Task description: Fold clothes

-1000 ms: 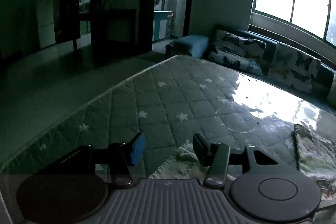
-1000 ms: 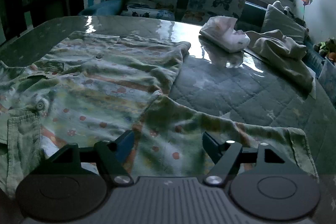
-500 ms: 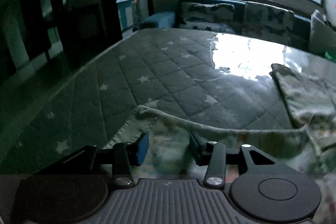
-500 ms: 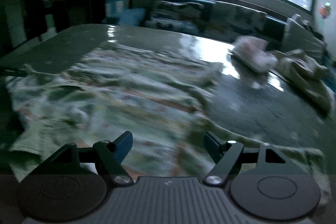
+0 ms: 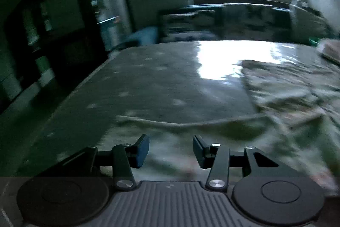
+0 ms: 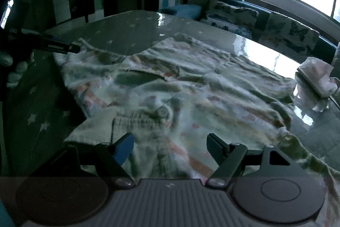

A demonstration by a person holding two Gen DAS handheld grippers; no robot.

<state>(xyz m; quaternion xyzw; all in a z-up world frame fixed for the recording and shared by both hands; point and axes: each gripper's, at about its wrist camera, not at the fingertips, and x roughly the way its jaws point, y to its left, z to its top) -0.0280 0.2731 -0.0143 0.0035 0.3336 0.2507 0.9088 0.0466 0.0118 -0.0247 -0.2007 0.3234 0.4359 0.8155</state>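
- My left tongs (image 5: 171, 149) hang parted, gripping nothing, over the near-left edge of the shirt (image 6: 180, 86).
- The shirt lies spread, rumpled, on the quilted worktop (image 6: 119, 35); soft and light, it will likely sag, so I would pinch hems or corners.
- My right tongs (image 6: 170, 147) are parted too, over its near part.

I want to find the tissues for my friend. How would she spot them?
Start at the big grey star-quilted table, where a pale patterned shirt lies spread out. Look past the shirt's far right edge, towards the butterfly-print sofa cushions. There sits a small pale tissue pack with crumpled white paper sticking out, the only boxy thing there.
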